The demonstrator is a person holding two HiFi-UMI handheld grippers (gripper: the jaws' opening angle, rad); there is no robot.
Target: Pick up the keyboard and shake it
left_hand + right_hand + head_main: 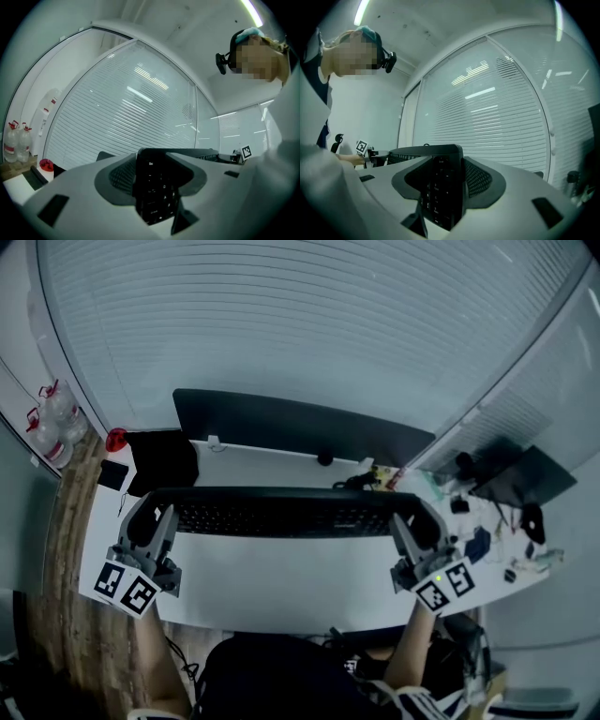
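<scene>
Looking down at the white desk (281,592), I see the dark monitor (300,427) along its far edge; the keyboard (281,512) hangs over the desk's middle; my left gripper (155,514) and right gripper (411,518) each clamp one end.

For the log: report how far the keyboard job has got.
Done: left gripper and right gripper are each shut on an end of the keyboard, which looks raised above the desk. In hand: holding it up. Left: the shake, which one moment cannot show.
</scene>
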